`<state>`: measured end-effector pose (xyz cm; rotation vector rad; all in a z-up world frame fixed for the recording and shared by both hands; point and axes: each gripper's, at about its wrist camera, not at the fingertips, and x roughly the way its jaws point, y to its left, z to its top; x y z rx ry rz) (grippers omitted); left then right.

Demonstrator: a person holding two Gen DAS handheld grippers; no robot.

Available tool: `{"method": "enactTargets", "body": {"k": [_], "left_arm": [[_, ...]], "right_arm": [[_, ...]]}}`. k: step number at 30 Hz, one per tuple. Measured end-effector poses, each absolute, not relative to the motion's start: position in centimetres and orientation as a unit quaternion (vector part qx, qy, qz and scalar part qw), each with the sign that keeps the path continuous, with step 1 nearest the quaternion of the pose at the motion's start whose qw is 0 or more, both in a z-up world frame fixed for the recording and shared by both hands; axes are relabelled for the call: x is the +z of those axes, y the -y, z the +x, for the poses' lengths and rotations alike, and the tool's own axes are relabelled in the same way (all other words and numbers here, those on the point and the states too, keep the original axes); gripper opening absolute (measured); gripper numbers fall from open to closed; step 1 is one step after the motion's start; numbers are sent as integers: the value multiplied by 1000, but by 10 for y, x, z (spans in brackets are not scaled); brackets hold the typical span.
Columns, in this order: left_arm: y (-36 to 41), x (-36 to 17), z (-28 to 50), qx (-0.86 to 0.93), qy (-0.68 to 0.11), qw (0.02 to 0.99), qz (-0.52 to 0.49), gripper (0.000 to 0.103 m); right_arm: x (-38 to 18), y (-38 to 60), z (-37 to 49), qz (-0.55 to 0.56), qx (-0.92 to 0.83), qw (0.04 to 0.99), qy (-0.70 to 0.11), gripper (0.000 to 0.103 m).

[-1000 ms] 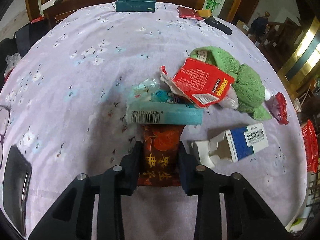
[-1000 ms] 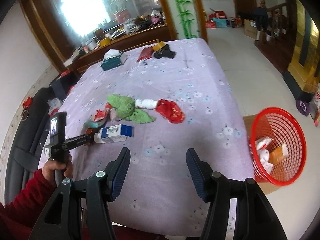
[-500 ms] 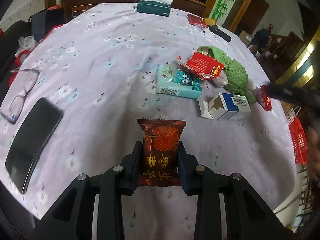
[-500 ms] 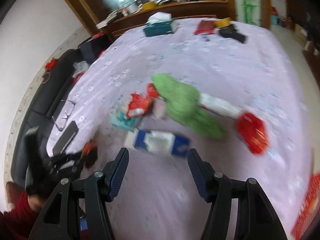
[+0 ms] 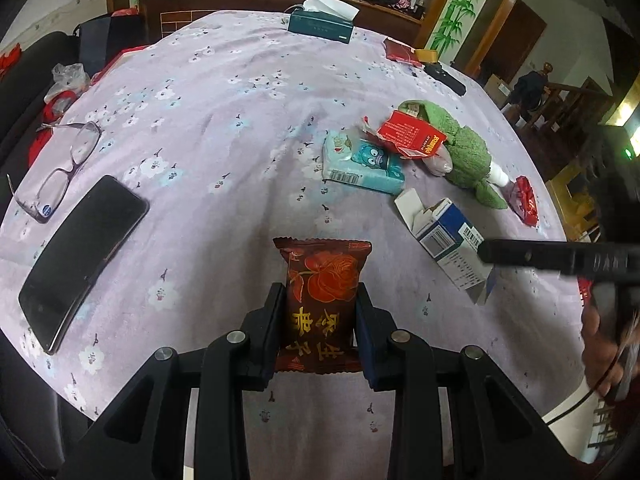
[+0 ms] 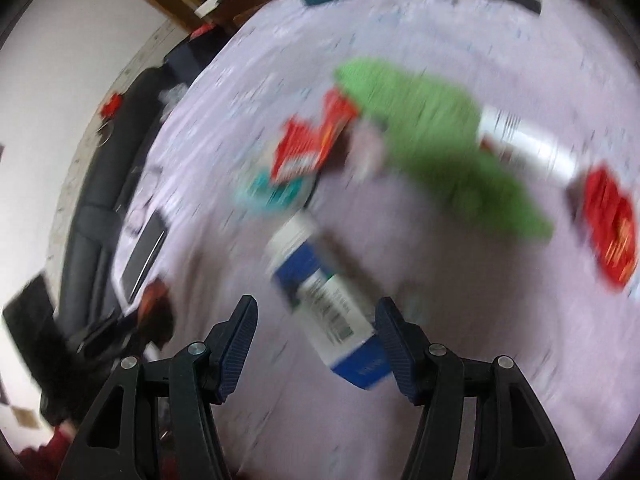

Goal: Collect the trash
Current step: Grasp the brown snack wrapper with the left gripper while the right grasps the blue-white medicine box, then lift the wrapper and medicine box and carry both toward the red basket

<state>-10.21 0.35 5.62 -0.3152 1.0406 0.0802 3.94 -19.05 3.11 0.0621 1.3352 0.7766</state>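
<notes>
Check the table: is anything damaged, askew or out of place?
The blue and white carton lies on its side with its end flaps torn open. The red wrapper is ripped and rests askew across the teal tissue pack. A green cloth is crumpled among them.

Left gripper [image 5: 318, 320] clamped on dark red snack packet [image 5: 321, 300], above purple flowered tablecloth [image 5: 224, 128]. Phone [image 5: 80, 256] and glasses [image 5: 60, 168] at left. Blue-white carton [image 5: 448, 236], teal tissue pack [image 5: 362, 164], green cloth [image 5: 460, 148] at right.
</notes>
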Motion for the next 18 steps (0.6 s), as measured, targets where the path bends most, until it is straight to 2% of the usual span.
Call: {"method": "enactTargets", "body": {"k": [9, 11, 12, 18], "left_arm": [[8, 61, -102, 32, -490, 859, -143, 31], [12, 62, -102, 31, -489, 861, -138, 31], [15, 63, -102, 31, -488, 862, -136, 31], [39, 70, -101, 25, -478, 870, -116, 31]], "right_arm": [[25, 167, 33, -78, 310, 756, -571, 66], [21, 165, 27, -89, 312, 753, -572, 58], [18, 164, 23, -98, 309, 752, -573, 42], [38, 194, 0, -56, 273, 783, -556, 42]]}}
